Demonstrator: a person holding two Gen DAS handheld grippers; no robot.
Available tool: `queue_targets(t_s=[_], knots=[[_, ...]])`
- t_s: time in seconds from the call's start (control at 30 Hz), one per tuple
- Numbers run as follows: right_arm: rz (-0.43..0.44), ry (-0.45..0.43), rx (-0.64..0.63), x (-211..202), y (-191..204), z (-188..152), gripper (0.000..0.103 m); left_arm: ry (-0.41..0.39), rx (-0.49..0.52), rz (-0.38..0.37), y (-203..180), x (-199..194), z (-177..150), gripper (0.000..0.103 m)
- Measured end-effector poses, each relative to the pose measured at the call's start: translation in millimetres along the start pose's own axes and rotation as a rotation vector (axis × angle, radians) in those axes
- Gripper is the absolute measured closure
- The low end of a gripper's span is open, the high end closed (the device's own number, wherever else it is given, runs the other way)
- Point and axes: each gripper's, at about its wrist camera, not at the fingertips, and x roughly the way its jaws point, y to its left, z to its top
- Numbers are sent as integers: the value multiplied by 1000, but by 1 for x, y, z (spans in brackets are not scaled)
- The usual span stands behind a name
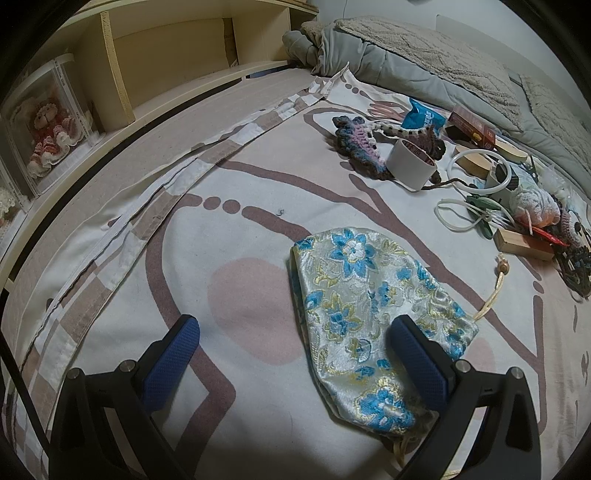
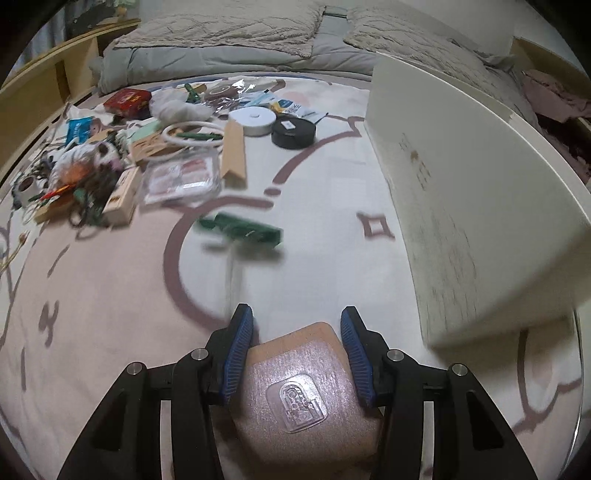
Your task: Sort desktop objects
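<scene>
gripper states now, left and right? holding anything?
Left gripper: open, holding nothing; its right finger lies over the floral brocade pouch.
Right gripper: shut on a pink padded packet with a clear embossed emblem.

Bedsheet [image 1: 110,266]: pale, brown line pattern with pink patches; covers the whole working surface.

Shelf [image 1: 177,48]: wooden, open compartments, at 11 o'clock in left view, along the bed edge.

Doll [image 1: 51,129]: red-and-white frilled dress, inside a clear case at 9 o'clock in left view, beside the shelf.

Quilt [image 1: 424,59]: grey, bunched, at 1 o'clock in left view; a textured beige blanket [image 2: 221,26] lies on it, at 12 o'clock in right view.

Pink cloth [image 2: 554,96]: crumpled, at 2 o'clock in right view, beyond the bed edge.
</scene>
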Motion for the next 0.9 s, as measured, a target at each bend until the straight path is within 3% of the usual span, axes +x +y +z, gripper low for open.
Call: queue_targets(t_s=[0.2,0.43,0.63,0.7,0.77,0.9], knots=[[38,-38,47,-17,-3,-29,53,-9,-7,-12,1,-2,0,0],[27,-60,33,-32,1,-52,53,-18,-54,-86,10,-7,0,0],[11,-88,26,-36,4,-61,52,-20,4,-184,-4,-11,0,1],[7,-88,25,-36,5,-61,52,-20,46,-205,-14,-13,-1,8],[-2,-92,17,-36,6,-62,52,-23,92,-209,-25,-15,-2,22],[-18,-99,6,-35,8,-63,51,-13,141,-264,-39,-17,-5,33]])
